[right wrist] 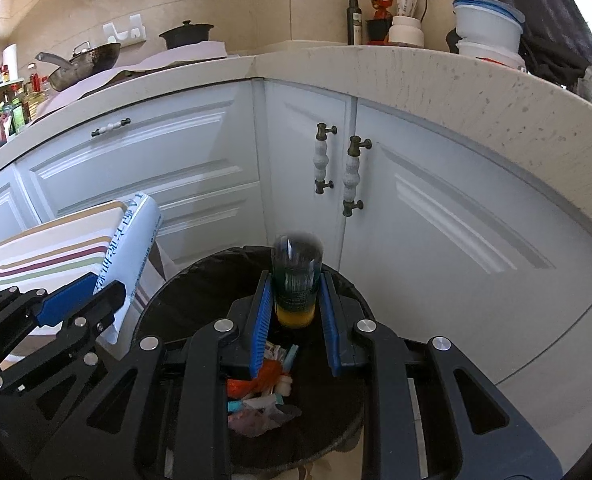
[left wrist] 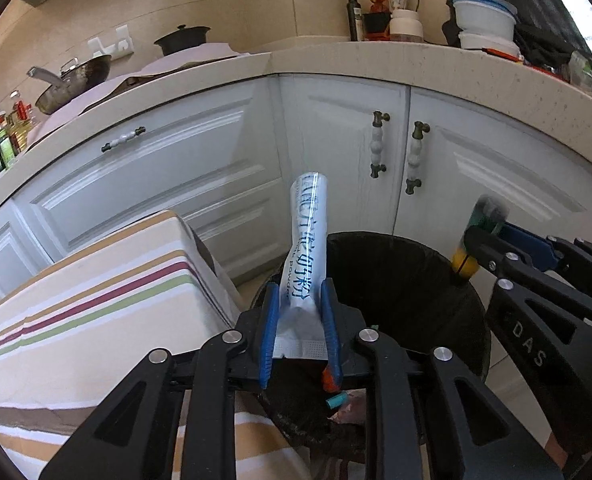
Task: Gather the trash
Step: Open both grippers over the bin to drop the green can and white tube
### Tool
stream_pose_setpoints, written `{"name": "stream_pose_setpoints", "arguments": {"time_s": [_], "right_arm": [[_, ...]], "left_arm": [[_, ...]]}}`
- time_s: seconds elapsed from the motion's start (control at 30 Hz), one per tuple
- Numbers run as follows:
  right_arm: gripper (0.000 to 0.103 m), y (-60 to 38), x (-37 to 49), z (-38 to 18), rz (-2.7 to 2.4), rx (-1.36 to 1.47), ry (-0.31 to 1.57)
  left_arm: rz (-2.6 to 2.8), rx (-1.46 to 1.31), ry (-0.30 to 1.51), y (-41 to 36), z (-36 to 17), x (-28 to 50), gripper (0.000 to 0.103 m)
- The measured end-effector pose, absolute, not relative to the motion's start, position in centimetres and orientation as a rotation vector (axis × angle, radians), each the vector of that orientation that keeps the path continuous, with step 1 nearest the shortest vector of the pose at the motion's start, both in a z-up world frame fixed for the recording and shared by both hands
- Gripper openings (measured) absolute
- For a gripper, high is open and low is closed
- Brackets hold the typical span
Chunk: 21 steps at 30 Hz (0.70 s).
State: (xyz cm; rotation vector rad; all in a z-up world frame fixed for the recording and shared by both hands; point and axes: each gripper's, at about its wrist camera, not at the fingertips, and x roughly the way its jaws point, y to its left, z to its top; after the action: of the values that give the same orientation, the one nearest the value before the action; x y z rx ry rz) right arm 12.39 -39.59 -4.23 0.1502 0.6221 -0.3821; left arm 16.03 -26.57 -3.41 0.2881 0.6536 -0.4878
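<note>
A white powder sachet [left wrist: 308, 232] with blue print stands up between the blue pads of my left gripper [left wrist: 299, 286], which is shut on its lower end. It hangs over the near rim of a black-lined trash bin [left wrist: 396, 272]. In the right wrist view a small bottle [right wrist: 296, 280] with a green label and yellow liquid sits between the pads of my right gripper [right wrist: 295, 276], above the bin [right wrist: 175, 276]. Its top is blurred. The left gripper [right wrist: 107, 286] with the sachet [right wrist: 131, 240] shows at the left. The right gripper [left wrist: 480, 240] and bottle [left wrist: 466, 260] show at the right.
Wrappers and other trash [right wrist: 263, 392] lie in the bin's bottom. A striped cloth covers a surface [left wrist: 95, 300] just left of the bin. White cabinet doors [left wrist: 336, 152] with handles stand right behind it, under a stone countertop [left wrist: 416, 60] crowded with pans, bottles and tubs.
</note>
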Motion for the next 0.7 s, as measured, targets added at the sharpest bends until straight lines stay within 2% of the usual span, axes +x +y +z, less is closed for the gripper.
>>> {"name": "stream_pose_setpoints", "arguments": {"time_s": [0.03, 0.1, 0.13, 0.17, 0.7], "right_arm": [[0.026, -39.6, 12.6, -4.4, -0.382, 0.148, 0.627], [0.027, -39.8, 12.9, -4.6, -0.39, 0.147, 0.632], [0.031, -39.8, 13.0, -4.7, -0.39, 0.15, 0.634], [0.036, -39.9, 13.0, -4.8, -0.391, 0.153, 0.633], [0.052, -39.5, 12.3, -4.0, -0.416, 0.14, 0.623]], "left_arm": [[-0.487, 0.289, 0.653, -26.6, -3.5, 16.1, 0.026], [-0.482, 0.283, 0.654, -26.5, -3.6, 16.3, 0.041], [-0.48, 0.278, 0.654, -26.4, -3.6, 16.4, 0.048], [-0.479, 0.27, 0.653, -26.3, -3.7, 16.4, 0.05], [-0.468, 0.24, 0.64, -25.3, -2.9, 16.3, 0.066]]}}
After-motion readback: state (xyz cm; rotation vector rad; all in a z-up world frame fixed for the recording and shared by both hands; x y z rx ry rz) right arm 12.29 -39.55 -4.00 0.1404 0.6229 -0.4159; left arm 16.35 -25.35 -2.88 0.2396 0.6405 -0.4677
